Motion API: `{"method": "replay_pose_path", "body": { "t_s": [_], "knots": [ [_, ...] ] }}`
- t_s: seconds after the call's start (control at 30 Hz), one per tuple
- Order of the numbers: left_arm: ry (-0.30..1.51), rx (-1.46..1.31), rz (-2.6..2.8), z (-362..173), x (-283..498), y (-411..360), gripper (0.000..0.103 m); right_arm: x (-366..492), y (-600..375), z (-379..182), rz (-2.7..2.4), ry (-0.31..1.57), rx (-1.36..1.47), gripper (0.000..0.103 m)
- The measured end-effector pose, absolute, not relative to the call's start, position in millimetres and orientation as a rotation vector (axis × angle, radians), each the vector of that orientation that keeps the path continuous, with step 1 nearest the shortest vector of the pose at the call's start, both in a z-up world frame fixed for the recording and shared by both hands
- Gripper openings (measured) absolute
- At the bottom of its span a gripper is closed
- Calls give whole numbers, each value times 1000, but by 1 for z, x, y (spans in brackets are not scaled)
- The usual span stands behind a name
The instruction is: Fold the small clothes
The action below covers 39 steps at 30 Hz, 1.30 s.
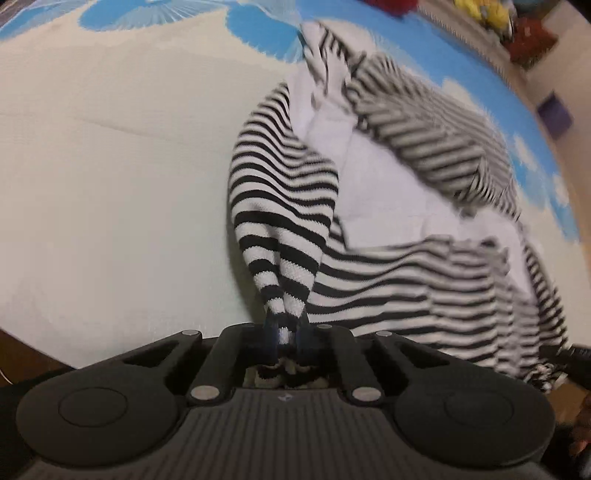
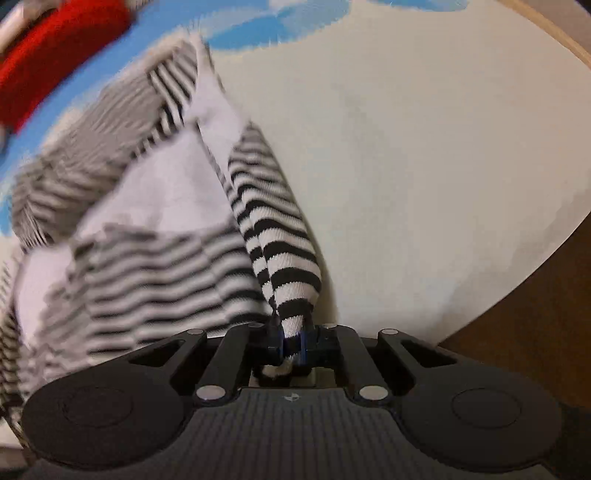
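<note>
A small black-and-white striped garment (image 1: 406, 295) with a plain white lining lies crumpled on a cream cloth with blue shapes. My left gripper (image 1: 286, 334) is shut on a bunched striped edge at the garment's near left side, and the fabric rises from the jaws in a tight fold. In the right wrist view the same striped garment (image 2: 155, 266) spreads to the left, blurred. My right gripper (image 2: 291, 341) is shut on a bunched striped edge at its near right side. A little fabric pokes out behind both pairs of jaws.
The cream cloth (image 1: 110, 184) covers the surface, with blue patches (image 1: 258, 22) at the far side. A red garment (image 2: 55, 51) lies far left in the right wrist view. Coloured items (image 1: 491, 18) sit at the far right. The dark wooden edge (image 2: 535, 295) shows at right.
</note>
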<state>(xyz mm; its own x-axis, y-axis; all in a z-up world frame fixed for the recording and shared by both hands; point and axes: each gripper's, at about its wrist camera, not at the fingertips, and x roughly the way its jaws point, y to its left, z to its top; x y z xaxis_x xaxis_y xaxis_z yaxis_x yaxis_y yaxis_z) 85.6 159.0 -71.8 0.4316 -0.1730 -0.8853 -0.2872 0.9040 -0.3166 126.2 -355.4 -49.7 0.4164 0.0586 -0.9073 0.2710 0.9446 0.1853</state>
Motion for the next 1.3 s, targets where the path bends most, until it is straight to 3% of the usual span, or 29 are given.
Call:
{"method": "replay_pose_path", "body": {
  "t_s": [0.17,0.27,0.33,0.4,1.1,1.13,1.2,1.3],
  "knots": [
    [1142,-557,87,-73,82,172,11,125,-366,-41,-192,1069,336,8],
    [1222,-583,103,-88,86,174,24,129,-361,-57,-166,1182,343,14],
    [1225,-588,109,-90,87,174,24,129,-353,-62,-155,1207,296,24],
    [1225,-573,110,-89,88,173,24,128,-349,-62,-163,1205,267,26],
    [1224,-512,100,-92,88,167,21,127,-338,-62,-88,1219,231,22],
    [1220,-503,98,-91,88,166,20,127,-339,-62,-88,1219,232,21],
    [1194,-505,86,-87,87,164,8,126,-342,-60,-94,1210,244,10],
    [1113,-443,33,-64,82,156,7,121,-349,-45,-78,1137,305,8]
  ]
}}
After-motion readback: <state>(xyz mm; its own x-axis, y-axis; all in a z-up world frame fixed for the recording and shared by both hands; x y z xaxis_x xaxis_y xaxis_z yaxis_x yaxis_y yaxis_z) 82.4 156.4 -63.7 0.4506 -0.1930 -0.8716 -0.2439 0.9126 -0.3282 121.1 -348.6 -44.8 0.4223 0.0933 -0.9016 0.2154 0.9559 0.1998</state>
